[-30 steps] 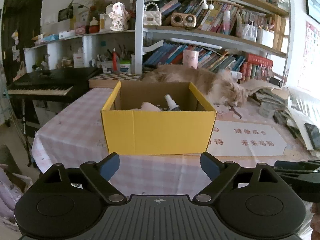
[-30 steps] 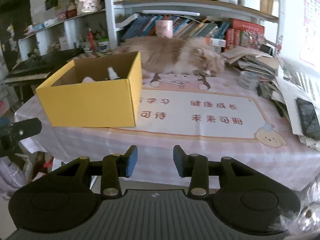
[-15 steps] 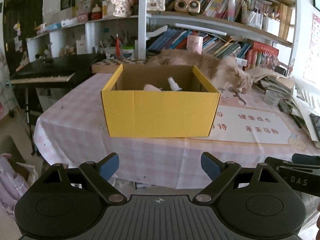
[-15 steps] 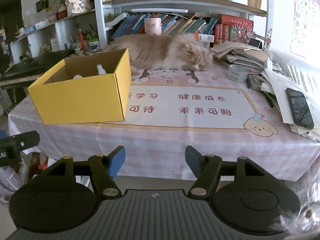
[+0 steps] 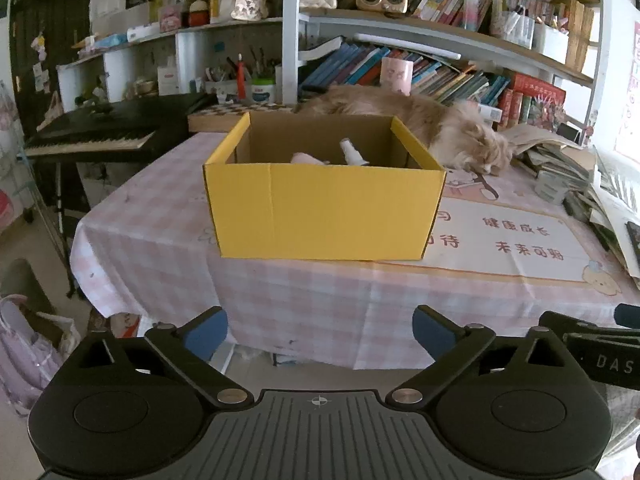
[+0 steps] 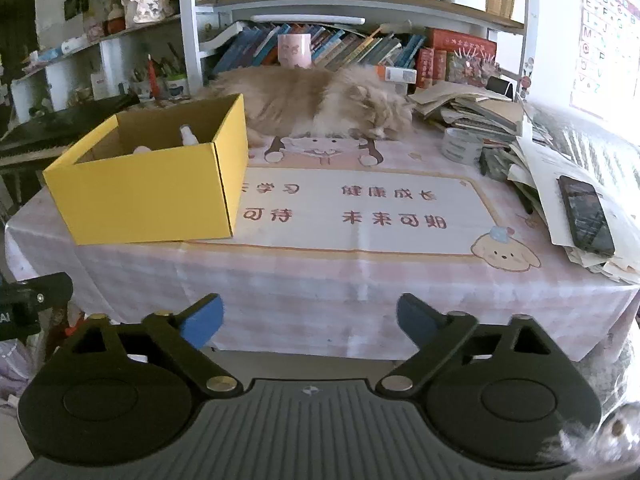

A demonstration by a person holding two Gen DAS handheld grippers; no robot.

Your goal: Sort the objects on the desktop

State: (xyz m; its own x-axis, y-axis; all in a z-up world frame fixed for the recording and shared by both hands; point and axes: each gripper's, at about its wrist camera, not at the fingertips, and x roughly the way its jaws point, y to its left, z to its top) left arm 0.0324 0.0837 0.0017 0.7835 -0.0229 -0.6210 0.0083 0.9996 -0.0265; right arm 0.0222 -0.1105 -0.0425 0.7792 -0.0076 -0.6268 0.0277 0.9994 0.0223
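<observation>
Left wrist view, one yellow box [image 5: 324,212], two grippers [image 5: 320,330] [image 6: 309,318] opening, nothing between.

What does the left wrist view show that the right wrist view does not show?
Only the left wrist view shows the keyboard's white keys clearly, and the left hand-held gripper, its jaws opening with nothing between them. Only the right wrist view shows the black phone on the papers, the alphabet chart, and the right hand-held gripper, jaws also opening, empty. Both show the yellow box holding a white bottle, the sleeping cat and the checked tablecloth.
</observation>
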